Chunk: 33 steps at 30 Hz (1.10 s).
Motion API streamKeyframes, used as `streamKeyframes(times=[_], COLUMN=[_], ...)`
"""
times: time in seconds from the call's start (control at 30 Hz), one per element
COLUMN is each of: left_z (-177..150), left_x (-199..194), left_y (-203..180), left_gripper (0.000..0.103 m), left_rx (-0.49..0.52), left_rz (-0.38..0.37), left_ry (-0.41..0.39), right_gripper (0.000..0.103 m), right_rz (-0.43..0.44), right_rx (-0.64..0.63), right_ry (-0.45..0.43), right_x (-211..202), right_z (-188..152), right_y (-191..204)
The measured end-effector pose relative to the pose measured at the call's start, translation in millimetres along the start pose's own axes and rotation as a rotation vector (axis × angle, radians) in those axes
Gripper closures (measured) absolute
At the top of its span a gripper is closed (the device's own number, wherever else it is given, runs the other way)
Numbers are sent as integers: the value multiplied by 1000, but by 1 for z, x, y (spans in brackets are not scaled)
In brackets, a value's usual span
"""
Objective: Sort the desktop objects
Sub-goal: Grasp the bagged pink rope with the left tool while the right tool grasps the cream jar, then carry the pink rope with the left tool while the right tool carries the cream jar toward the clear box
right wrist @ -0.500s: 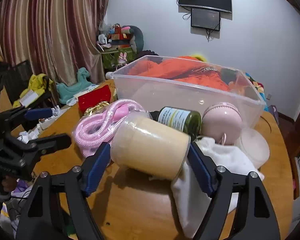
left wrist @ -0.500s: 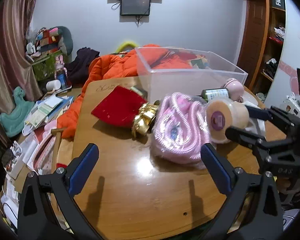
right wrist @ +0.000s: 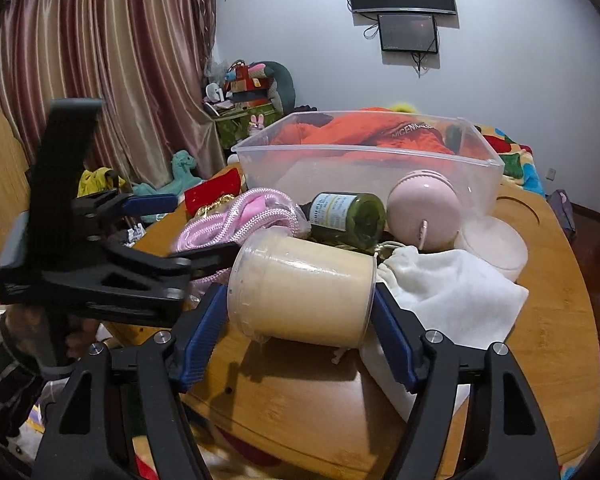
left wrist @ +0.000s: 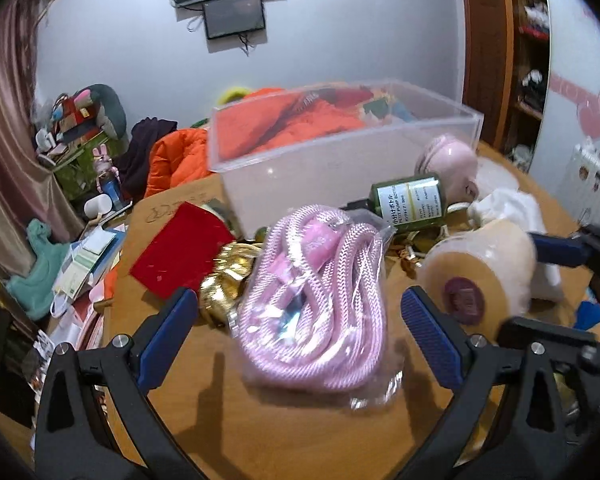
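Your right gripper (right wrist: 300,320) pointed down and forward over the near edge of the table (right wrist: 540,320), its blue pads pressed on both sides of the jar (right wrist: 304,292), a cream-filled jar held on its side and lifted off the wood, with its shadow beneath it. From the left wrist view the same jar (left wrist: 476,276) showed a round dark sticker on its lid; the print on it was too blurred to read.

Your left gripper (left wrist: 300,316) also tilted downward, jaws as wide as they go and pressing on nothing. The rope (left wrist: 316,292), a pink coil in a clear bag, lay on the table just ahead of and between those fingers, not touched by either pad. In the right wrist view your left gripper (right wrist: 188,232) stood to the left of the jar, with your hand (right wrist: 40,336) wrapped around its handle low at the left.

Beyond the rope lay a green bottle (left wrist: 410,200) on its side; its white label read "PETIT PUMP BOTTLE" with Japanese characters beside it. A pink ball (right wrist: 424,210) rested right of the bottle, against the clear bin (right wrist: 372,172) at the far side. Orange cloth (right wrist: 364,132) behind the bin carried white lettering, partly legible as "NICENO". A white cloth (right wrist: 452,288) lay right of the jar, and a red pouch (left wrist: 182,256) left of the rope.
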State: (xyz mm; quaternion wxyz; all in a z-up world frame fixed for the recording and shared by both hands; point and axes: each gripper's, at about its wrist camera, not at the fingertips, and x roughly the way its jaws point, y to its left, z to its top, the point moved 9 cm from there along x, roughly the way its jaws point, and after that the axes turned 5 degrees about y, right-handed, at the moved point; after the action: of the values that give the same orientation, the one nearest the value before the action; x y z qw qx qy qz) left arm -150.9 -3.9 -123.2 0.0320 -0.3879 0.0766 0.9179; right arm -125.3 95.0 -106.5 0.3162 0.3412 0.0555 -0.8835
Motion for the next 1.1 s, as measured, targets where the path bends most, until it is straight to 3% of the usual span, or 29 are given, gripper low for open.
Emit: streamKeyframes(times=[0.17,0.33,0.4,0.53,0.7,0.97,1.1], left_z=[-2,-8,-11,-13,-15,-21,-25], left_x=[15,30,32,24,19,2,-13], left_y=[-2,1,2,0,-1,-1,1], left_gripper=[0,1,8,28,33,34,34], left_rx=[-24,-30,-37,-32,-44,-120,-137], left_rz=[-88,-100,-113,-110,-102,-149,-126], left_ry=[60,119,128,91,64,32,1], right_gripper=[32,28,26,24,32,37,37], right_rz=[-30,-50,-54,-44,-17,78,65], right_rx=[11,-28,-40,-13,2,62,45], right_ry=[7,24,26,30,21,-2,-26], right_x=[2,11,14,22,23,13,6], right_z=[5,5,5,13,13,20,23], right_y=[-6,-6,-5,-8,-11,-11,-8])
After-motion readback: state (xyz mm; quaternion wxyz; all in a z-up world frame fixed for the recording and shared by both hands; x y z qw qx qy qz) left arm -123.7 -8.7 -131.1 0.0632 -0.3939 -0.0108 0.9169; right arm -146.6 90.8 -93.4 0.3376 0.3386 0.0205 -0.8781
